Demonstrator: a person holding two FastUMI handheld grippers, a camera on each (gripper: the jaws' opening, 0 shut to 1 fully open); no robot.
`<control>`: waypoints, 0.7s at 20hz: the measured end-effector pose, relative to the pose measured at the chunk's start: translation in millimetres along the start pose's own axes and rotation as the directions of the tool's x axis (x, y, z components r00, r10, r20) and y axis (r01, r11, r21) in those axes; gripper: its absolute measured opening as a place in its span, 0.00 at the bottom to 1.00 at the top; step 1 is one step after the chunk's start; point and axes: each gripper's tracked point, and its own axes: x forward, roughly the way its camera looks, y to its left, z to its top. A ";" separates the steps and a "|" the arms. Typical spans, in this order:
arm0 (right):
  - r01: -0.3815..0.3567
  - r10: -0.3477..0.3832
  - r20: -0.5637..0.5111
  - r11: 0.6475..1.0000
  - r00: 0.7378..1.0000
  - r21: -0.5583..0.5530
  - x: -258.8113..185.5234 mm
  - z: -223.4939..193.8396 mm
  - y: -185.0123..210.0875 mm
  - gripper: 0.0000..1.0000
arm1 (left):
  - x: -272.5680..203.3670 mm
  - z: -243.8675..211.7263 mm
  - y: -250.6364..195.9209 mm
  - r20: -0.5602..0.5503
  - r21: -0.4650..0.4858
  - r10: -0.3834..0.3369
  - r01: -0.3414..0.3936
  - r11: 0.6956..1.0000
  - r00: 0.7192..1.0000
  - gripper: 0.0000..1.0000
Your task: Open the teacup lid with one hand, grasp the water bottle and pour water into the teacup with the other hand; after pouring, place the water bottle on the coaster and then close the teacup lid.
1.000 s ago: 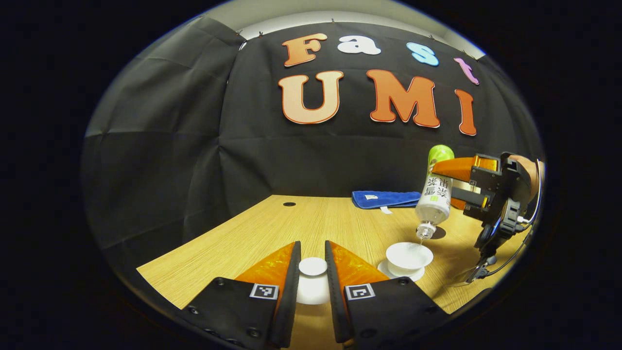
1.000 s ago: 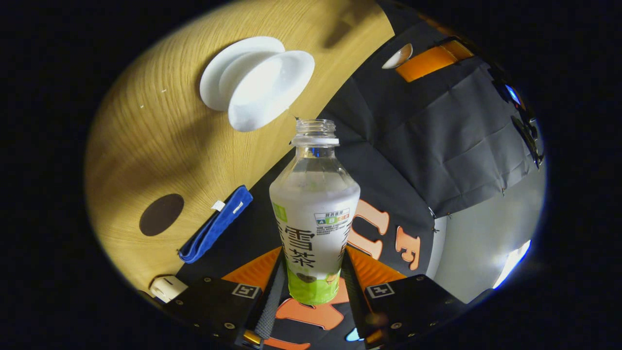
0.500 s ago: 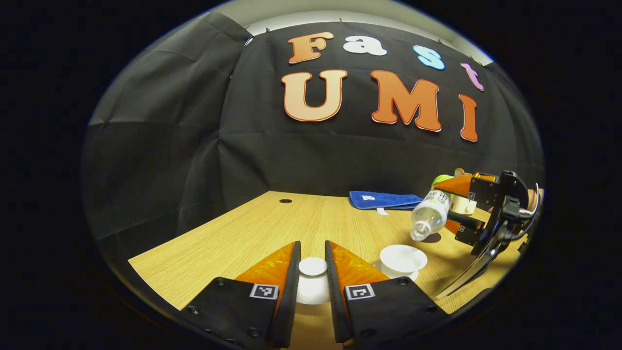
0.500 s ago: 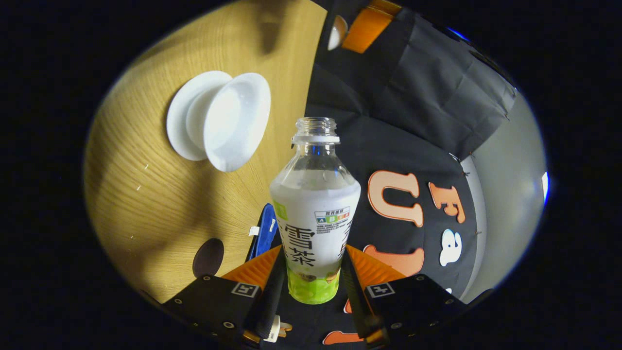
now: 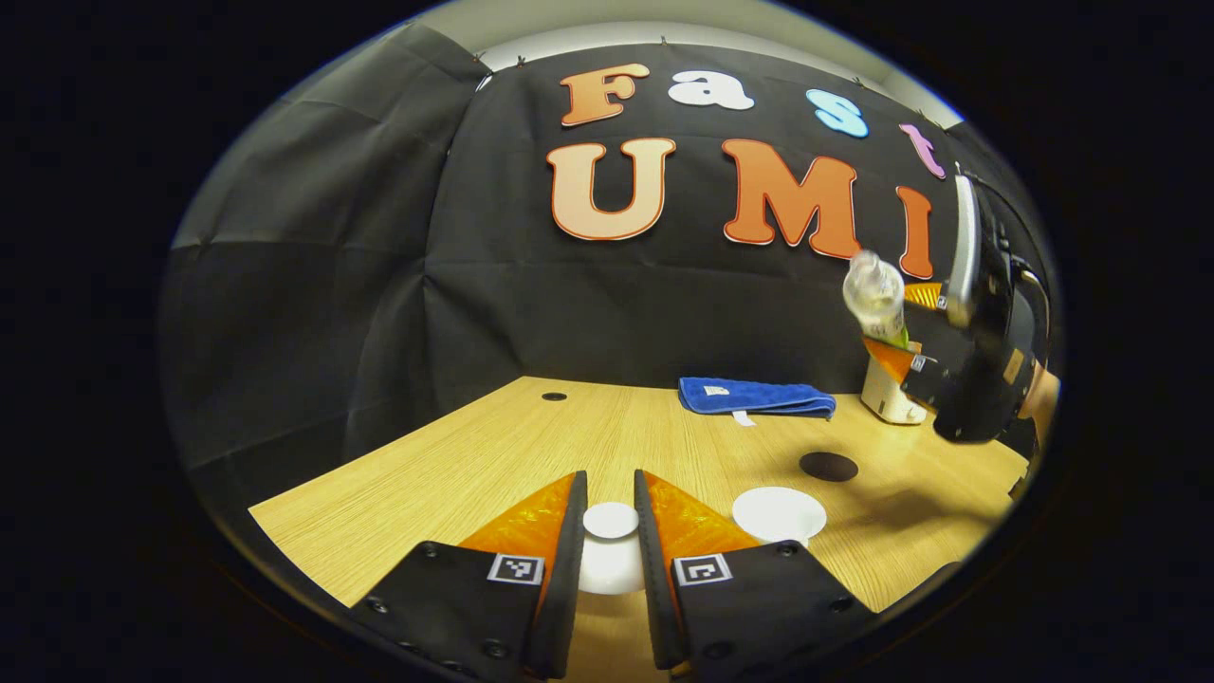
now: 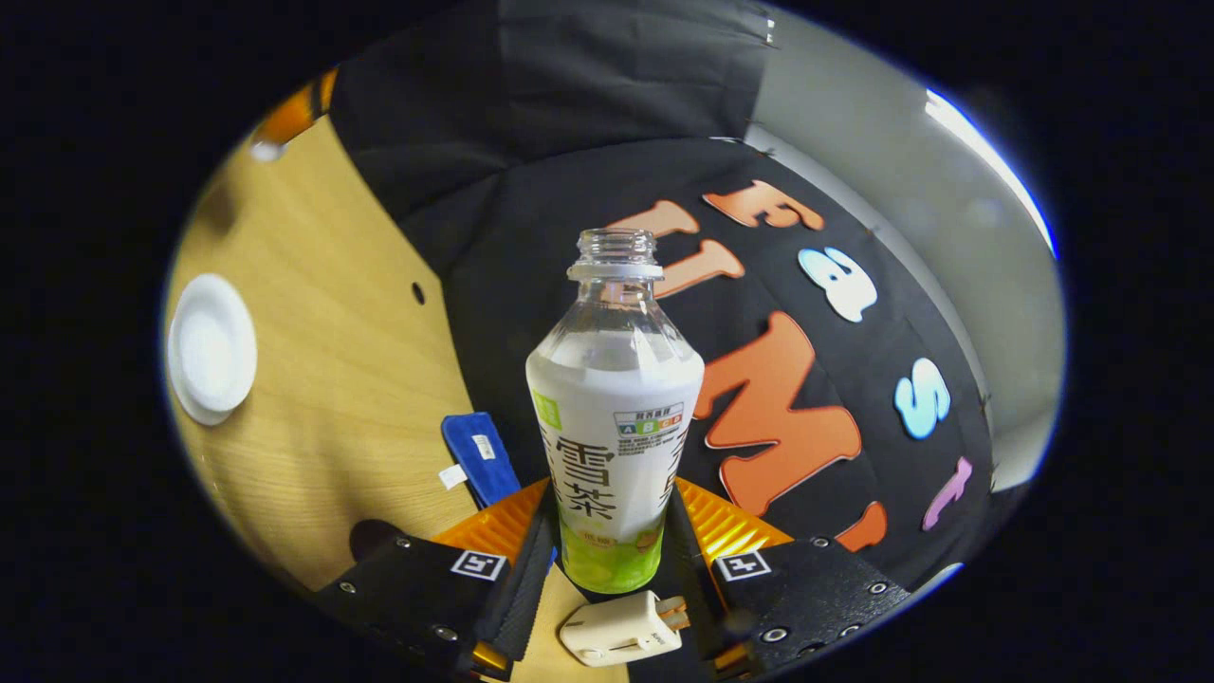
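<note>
My left gripper (image 5: 610, 480) is shut on the white teacup lid (image 5: 610, 521), holding it by the knob just above the table. The open white teacup (image 5: 780, 513) stands on its saucer to the right of it. At the far right my right gripper (image 5: 948, 327) holds the uncapped water bottle (image 5: 874, 298) high in the air, nearly upright and blurred. In the right gripper view that gripper (image 6: 612, 489) is shut on the bottle (image 6: 615, 417) near its base, and the teacup (image 6: 211, 348) lies far left. The dark round coaster (image 5: 828, 466) lies bare behind the teacup.
A folded blue cloth (image 5: 756, 396) lies at the table's back edge. A white plug block (image 5: 890, 398) stands to its right, under the raised bottle. The wooden table (image 5: 493, 455) has a small hole (image 5: 554, 396) near the back left.
The bottle was tipped mouth-down over the teacup, pouring. It has swung up to nearly upright and moved up and right, away from the cup. My left gripper has kept the lid still.
</note>
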 end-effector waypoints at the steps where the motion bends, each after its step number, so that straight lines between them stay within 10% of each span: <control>1: 0.019 -0.019 -0.002 0.998 1.000 0.058 3.0 -1.6 -11.2 0.66 | 2.0 0.7 -0.5 0.000 0.001 0.003 -0.003 1.000 1.000 0.35; 6: 0.007 0.016 -0.060 0.930 0.998 0.367 12.9 -22.3 -19.9 0.65 | 2.2 8.5 -7.3 0.018 0.001 0.001 -0.001 1.000 1.000 0.36; 14: -0.031 0.213 -0.142 0.646 0.967 0.763 13.3 -69.9 29.5 0.66 | 2.3 5.6 -10.2 0.011 0.013 0.005 -0.005 1.000 1.000 0.36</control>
